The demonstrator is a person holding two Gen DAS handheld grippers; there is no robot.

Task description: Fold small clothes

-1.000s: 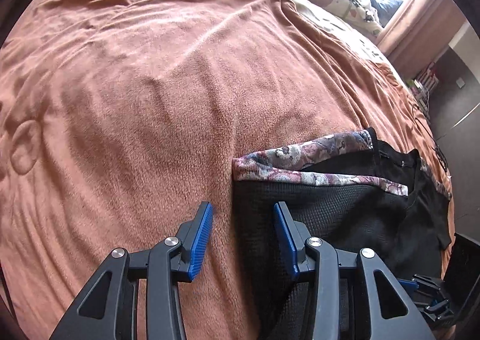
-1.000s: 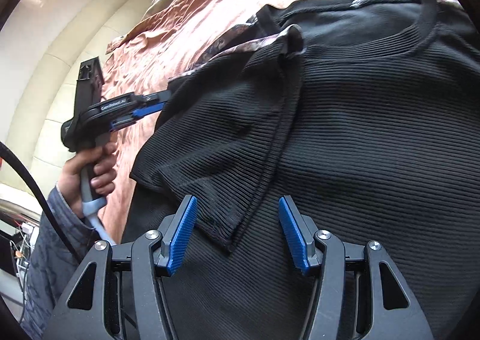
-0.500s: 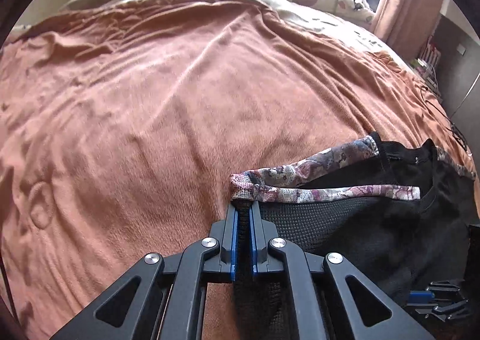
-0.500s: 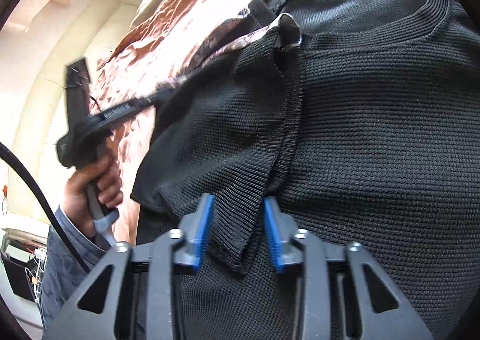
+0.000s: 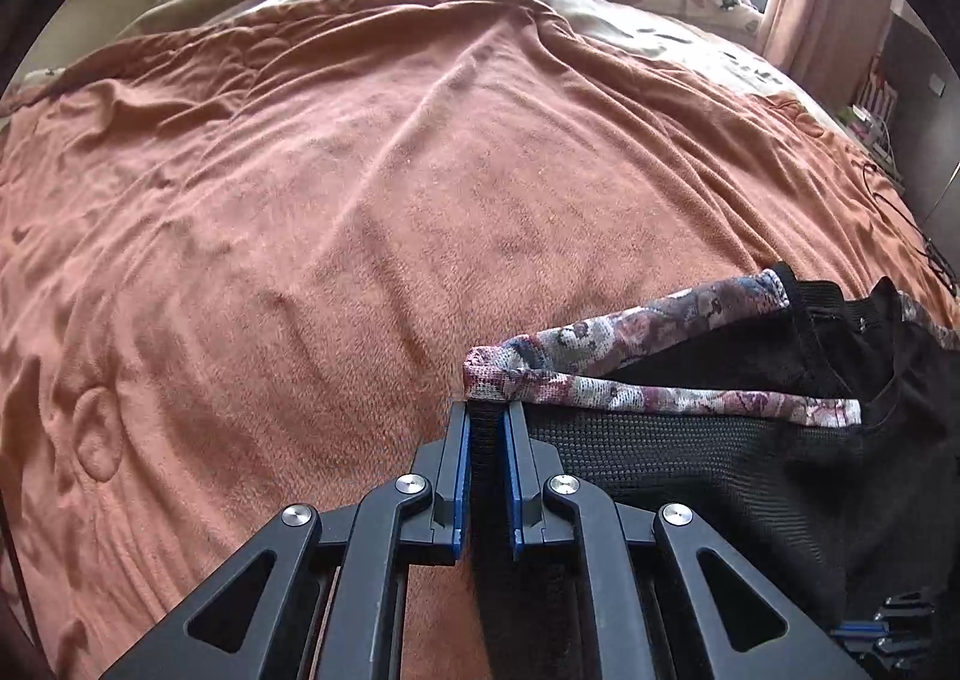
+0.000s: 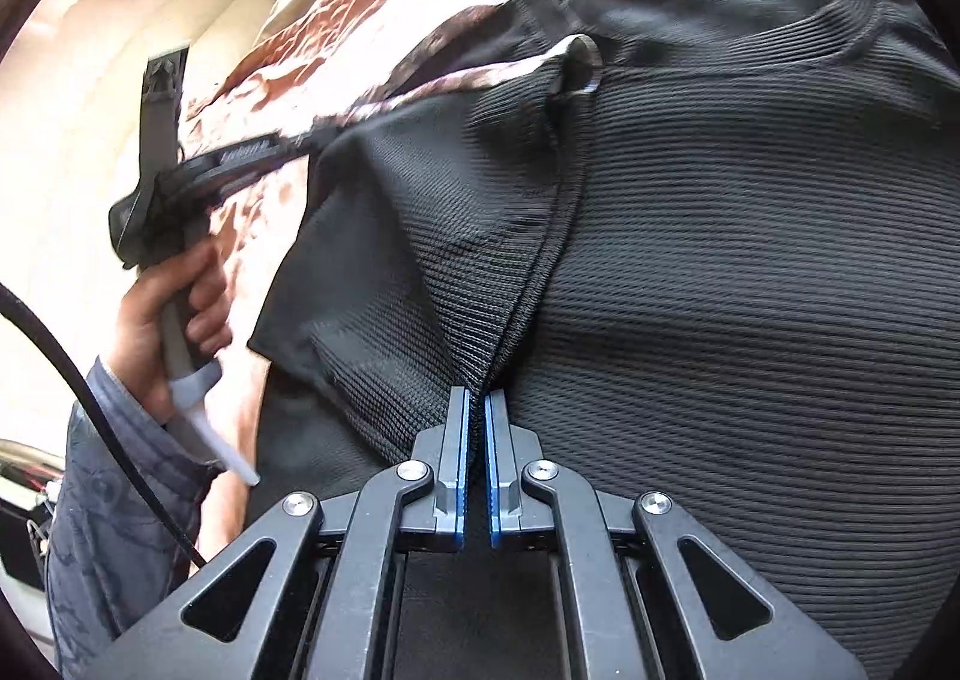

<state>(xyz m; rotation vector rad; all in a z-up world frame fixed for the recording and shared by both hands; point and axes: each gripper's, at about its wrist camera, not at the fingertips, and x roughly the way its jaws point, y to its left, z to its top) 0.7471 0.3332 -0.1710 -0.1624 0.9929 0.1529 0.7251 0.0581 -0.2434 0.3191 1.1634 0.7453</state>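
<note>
The black ribbed top (image 6: 750, 260) lies spread on the bed's rust-brown blanket (image 5: 360, 200), neckline away from the right wrist camera, with one side panel already turned in over the body. A floral-patterned trim (image 5: 630, 374) runs along the folded edge.

The left gripper (image 5: 485, 428) has its jaws narrow on the corner of the fabric just below that trim. They are easing slightly apart, yet black cloth sits pinched between the blue pads. The right gripper (image 6: 474, 416) has its jaws nearly closed on the lower point of the turned-in flap, where the hem edges converge.

The main risk is the left grip. If the jaws slacken further while the hand pulls, the thin corner could slip free and the flap would drop back crooked. A second risk is uneven tension: with both grippers holding one flap at opposite ends, one hand moving ahead of the other would skew the fold line or drag the whole top across the blanket. The blanket's nap is likely to catch the knit and bunch the lower layer. The person's hand (image 6: 174, 314) on the left handle is blurred, so its direction cannot be told.
</note>
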